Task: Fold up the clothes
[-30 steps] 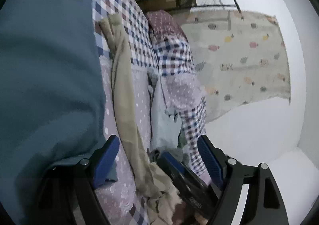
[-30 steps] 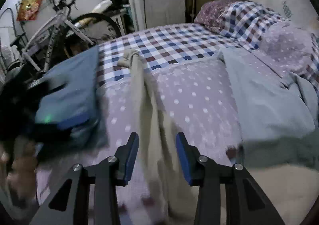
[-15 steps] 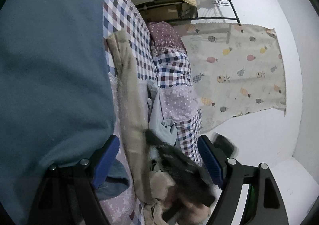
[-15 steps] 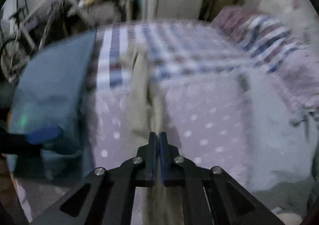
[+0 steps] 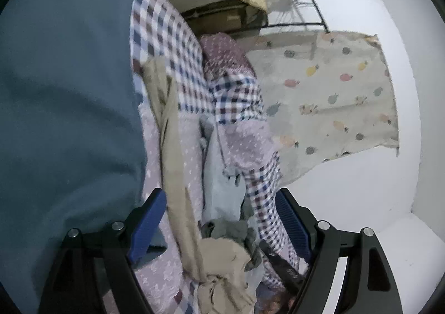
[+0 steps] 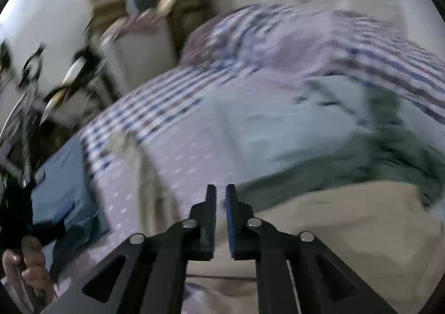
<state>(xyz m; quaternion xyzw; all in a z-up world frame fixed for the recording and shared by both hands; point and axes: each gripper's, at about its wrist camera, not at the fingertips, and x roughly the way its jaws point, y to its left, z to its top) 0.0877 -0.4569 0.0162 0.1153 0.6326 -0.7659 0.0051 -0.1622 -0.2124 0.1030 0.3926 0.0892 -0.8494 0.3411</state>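
Observation:
A long beige garment (image 5: 172, 169) lies stretched down the bed and bunches near my left gripper (image 5: 219, 219), which stands open around it with nothing pinched. A large teal cloth (image 5: 69, 119) fills the left side, right against the left finger. In the right wrist view, which is blurred, my right gripper (image 6: 221, 200) is shut to a thin slit over the beige garment (image 6: 333, 230), apparently pinching its cloth. A light blue garment (image 6: 278, 124) lies beyond it. The right gripper (image 5: 278, 264) also shows as a dark bar beside the bunched beige cloth.
The bed (image 5: 167, 44) has a checked and dotted lilac cover, with a pillow and quilt along the wall side. A pineapple-print curtain (image 5: 333, 97) hangs behind. A bicycle (image 6: 25, 85) and boxes stand past the bed's far edge. A hand (image 6: 30, 266) shows at lower left.
The right gripper closed on the beige garment and has since swung right and tilted, with its view now smeared. The left gripper stayed open and shifted slightly.

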